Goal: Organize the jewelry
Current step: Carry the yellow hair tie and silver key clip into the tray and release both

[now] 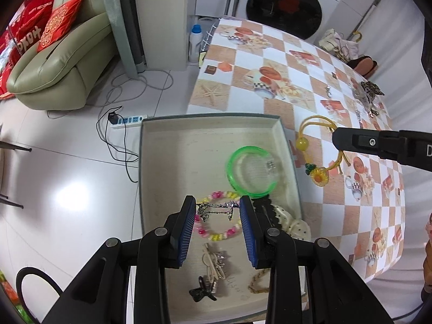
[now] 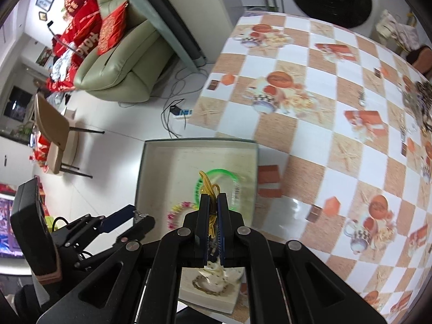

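Gripping yellow cord (image 2: 213, 210), right tongs (image 2: 213, 202).

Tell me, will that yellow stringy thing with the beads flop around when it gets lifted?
Probably yes. The yellow cord loops loosely from the right gripper, so it looks floppy. Its bead and flower charm would likely dangle and swing. It seems light, pinched by thin strands only.

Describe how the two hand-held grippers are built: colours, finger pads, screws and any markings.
Both are matte black plastic linkages with round silver pivot screws. The left hand-held gripper carries ribbed blue pads on its fingers; the right hand-held gripper has the same blue pads. A white letter D marks the right one's side. No sleeves show.
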A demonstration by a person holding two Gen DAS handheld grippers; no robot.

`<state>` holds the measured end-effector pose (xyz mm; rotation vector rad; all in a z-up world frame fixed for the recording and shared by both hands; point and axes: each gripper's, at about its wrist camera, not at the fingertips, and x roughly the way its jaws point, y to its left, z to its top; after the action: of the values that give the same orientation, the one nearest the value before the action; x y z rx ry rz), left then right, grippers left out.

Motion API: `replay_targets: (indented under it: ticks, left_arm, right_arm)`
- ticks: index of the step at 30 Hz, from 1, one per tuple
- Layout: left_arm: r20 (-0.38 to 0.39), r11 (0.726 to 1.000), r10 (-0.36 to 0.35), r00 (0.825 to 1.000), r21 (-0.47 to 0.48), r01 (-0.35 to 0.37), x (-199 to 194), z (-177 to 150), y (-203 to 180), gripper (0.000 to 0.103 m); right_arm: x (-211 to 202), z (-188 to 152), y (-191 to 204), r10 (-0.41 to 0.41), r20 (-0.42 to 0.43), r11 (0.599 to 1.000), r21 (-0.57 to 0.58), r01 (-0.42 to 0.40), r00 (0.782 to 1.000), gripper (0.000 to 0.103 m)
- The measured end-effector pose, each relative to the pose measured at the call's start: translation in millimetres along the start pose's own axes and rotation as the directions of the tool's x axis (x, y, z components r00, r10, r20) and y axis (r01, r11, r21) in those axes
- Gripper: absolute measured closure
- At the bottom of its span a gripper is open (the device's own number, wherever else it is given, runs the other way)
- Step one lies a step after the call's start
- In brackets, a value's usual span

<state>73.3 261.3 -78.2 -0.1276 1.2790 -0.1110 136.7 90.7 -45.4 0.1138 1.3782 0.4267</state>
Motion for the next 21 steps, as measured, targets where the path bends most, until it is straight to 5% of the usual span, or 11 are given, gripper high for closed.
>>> replay_targets:
  ticks: [21]
  left_arm:
    - [0.012, 0.998, 0.057, 0.998, -0.026, -0.056, 47, 31, 18, 0.065]
  right_arm:
    - [59, 35, 7, 0.042, -0.064, 0.999, 0.028, -0.04, 0.997, 0.098]
